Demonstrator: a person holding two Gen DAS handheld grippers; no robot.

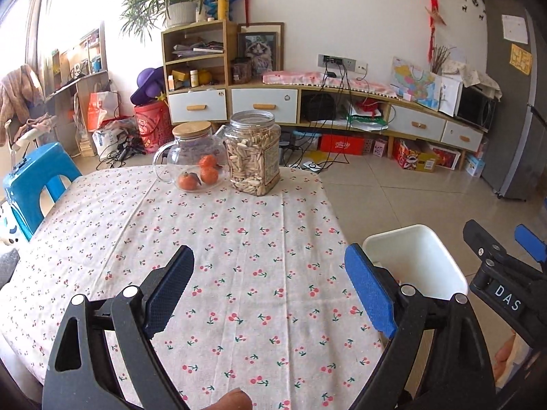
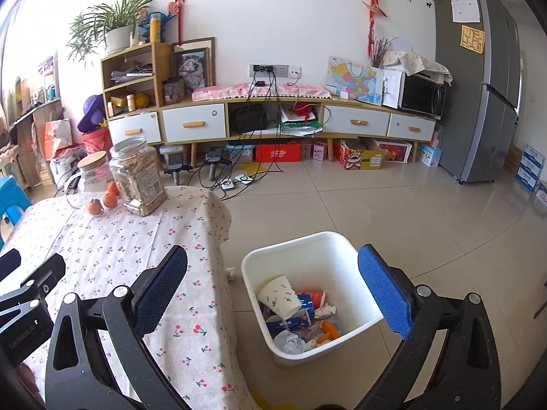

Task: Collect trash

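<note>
My right tongs (image 2: 271, 292) hang spread wide and empty over the gap between the table and the white bin (image 2: 345, 249), which stands on the tiled floor just beside the table's edge. From that camera the bin fills the space between my two fingers, its mouth open toward me, its near corner at about 6 o'clock. Inside lies the trash: a paper cup (image 2: 278, 296) tipped on its side at 10 o'clock within the bin, a blue carton (image 2: 290, 321) under it, a crumpled grey tissue (image 2: 290, 341) at 7 o'clock, and something orange (image 2: 328, 331) toward 4 o'clock that I cannot identify. A red-and-white wrapper (image 2: 316, 297) sits behind the cup, half buried. My left tongs (image 1: 270, 285) are likewise spread apart with nothing between them, hovering over the cherry-print tablecloth (image 1: 239, 239). From there the bin (image 1: 420, 259) shows at 3 o'clock, its contents hidden by its near wall and by my right-hand finger (image 1: 371, 294), and my right tongs cut in at the frame's edge. At 12 o'clock on the cloth stand a glass teapot (image 1: 191, 160) holding small oranges and, touching or just beside it, a clear jar of seeds (image 1: 253, 153). A small pale scrap (image 2: 230, 271) lies on the floor against the hanging cloth; it is too small to make out.
</note>
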